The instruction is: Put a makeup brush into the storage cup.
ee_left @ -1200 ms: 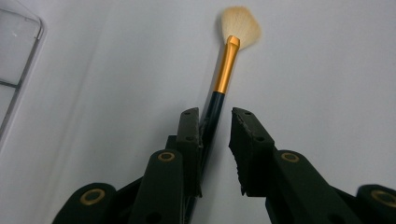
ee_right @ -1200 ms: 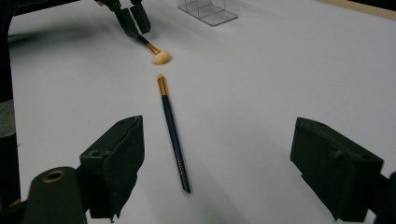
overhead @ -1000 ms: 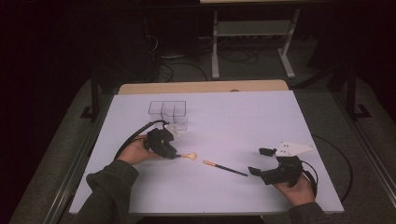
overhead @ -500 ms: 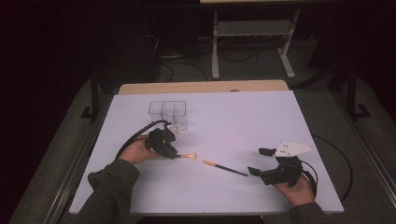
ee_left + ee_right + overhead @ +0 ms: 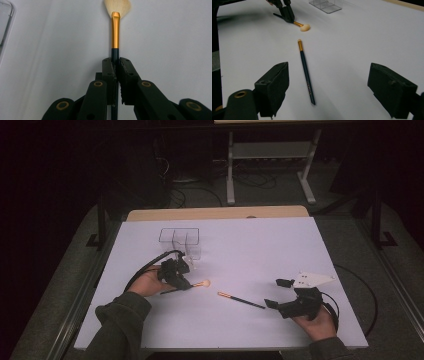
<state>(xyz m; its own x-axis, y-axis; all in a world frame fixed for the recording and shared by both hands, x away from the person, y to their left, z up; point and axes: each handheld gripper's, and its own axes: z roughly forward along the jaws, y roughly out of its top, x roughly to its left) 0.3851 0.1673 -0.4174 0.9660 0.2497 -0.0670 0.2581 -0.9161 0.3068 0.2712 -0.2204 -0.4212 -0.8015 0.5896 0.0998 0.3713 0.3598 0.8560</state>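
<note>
— How is the left gripper (image 5: 115, 65) set?

— Its jaws are pressed together on the dark handle of a fan brush (image 5: 115, 35), just below the gold collar. The pale bristles are spread out ahead of the jaws over the white table (image 5: 260, 250). In the high view the same brush (image 5: 199, 284) is seen low over the table top, bristles pointed toward the middle; whether they touch it cannot be told.

— And the right gripper (image 5: 328, 87)?

— It is spread wide, with nothing gripped. A thin brush (image 5: 305, 71) is seen lying flat on the table between the two jaws and a little ahead of them, its gold end turned away from the gripper.

— What is found farther out?

— A clear divided box (image 5: 181, 240) is set just behind the left gripper (image 5: 186, 282). The thin brush (image 5: 241, 300) is placed between the two grippers, nearer the right gripper (image 5: 277, 293).
</note>
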